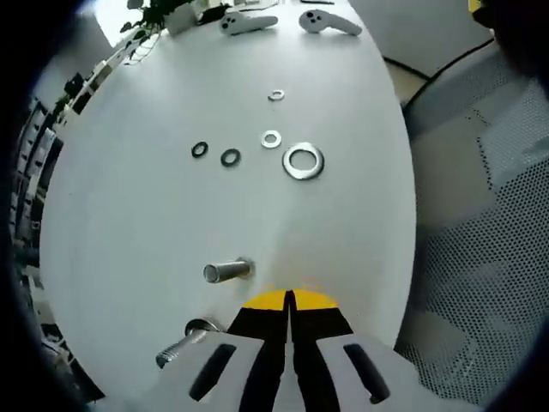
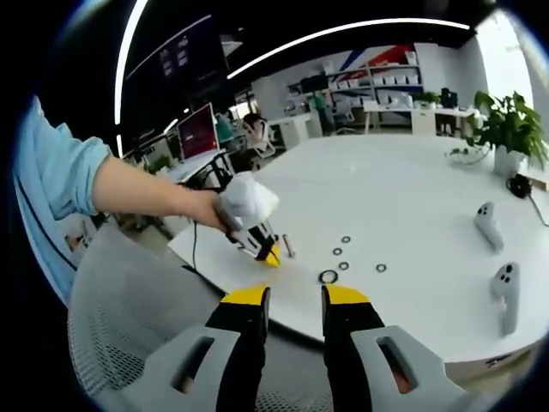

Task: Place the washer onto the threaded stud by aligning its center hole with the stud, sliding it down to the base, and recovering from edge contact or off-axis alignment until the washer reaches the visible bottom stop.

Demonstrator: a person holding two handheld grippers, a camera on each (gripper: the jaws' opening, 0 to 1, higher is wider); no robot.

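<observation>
Left gripper: jaws pressed together, yellow tips meeting with nothing seen between them, hovering low over the near edge of the white table. In the right gripper view it appears from the left, held in a person's hand with a light blue sleeve, its yellow tip just above the table edge.

Right gripper: released, the two yellow-tipped jaws standing apart with a clear gap and nothing in it, held off the table over a mesh chair back.

Threaded stud: lies on its side on the table just ahead of the left gripper's tips, round end face toward the camera. A second bolt lies beside the left jaw, nearer the table edge.

Washers: a large bright washer lies flat well beyond the stud. A smaller bright washer sits just past it, and a still smaller one farther on. Two dark rings lie side by side to the left of the large washer. None is on the stud.

Far table: two white handheld controllers lie at the far end, near a potted plant.

Background: office desks, shelves and a red monitor.
</observation>
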